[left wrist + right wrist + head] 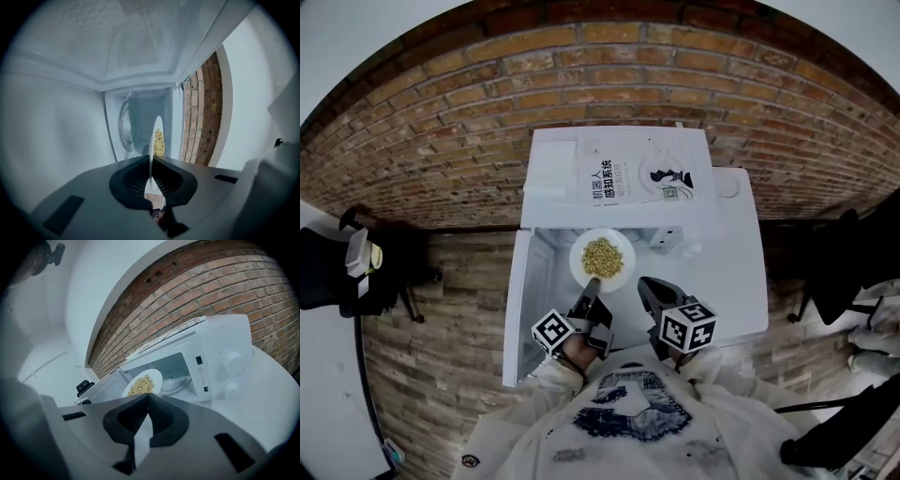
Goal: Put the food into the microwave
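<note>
A white plate of yellowish food hangs at the mouth of the open white microwave. My left gripper is shut on the plate's near rim. In the left gripper view the plate shows edge-on between the jaws of the left gripper, and the glass turntable lies beyond it. My right gripper is just right of the plate, shut and holding nothing. The right gripper view shows the right gripper, the plate and the empty turntable.
The microwave door stands swung open to the left. A printed booklet lies on top of the microwave. The white table extends to the right. A brick wall is behind, and black chairs stand to the sides.
</note>
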A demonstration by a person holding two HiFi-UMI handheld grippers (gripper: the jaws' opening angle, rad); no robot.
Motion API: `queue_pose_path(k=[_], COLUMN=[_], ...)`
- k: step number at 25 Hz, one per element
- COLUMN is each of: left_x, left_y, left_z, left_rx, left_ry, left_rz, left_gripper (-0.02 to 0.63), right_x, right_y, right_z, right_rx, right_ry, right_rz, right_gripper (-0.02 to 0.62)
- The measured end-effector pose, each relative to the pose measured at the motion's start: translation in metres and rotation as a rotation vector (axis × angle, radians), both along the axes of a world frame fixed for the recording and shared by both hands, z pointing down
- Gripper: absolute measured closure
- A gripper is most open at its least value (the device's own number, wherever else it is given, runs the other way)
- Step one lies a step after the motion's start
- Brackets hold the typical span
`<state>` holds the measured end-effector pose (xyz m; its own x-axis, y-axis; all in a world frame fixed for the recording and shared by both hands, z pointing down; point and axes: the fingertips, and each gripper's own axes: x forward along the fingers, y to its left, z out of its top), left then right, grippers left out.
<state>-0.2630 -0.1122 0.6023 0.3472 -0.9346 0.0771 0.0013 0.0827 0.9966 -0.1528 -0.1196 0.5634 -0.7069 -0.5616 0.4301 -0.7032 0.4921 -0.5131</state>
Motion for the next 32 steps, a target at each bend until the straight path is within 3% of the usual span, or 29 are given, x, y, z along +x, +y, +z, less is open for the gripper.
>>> queue_pose_path(k=[8, 16, 21, 32], left_x=[0.000, -0.004, -0.006, -0.007], left_y=[-0.013, -0.035, -0.041, -0.067], left_z=[0.020, 0.032, 0.052, 0.076], left_rx=[-0.039, -0.023, -0.080, -0.122], left_ry=[-0.035, -0.048, -0.066, -0.049], left_rz=[0.010, 0.003, -0.006, -0.030], left_gripper=[0.589, 0.589, 0.589, 0.589], right_x=[0.007, 0.009, 0.011, 0.020], right_y=[-0.006, -0.013, -0.015, -0.021], right_z=[0.002, -0.001, 0.001, 0.004], right_rx=[0.007, 0.018, 0.009, 0.002], right_ry=[0.000, -0.001, 0.000, 0.013], right_rz=[0.024, 0.036, 0.035, 0.052], right_gripper=[0.581, 0.581, 0.581, 0.581])
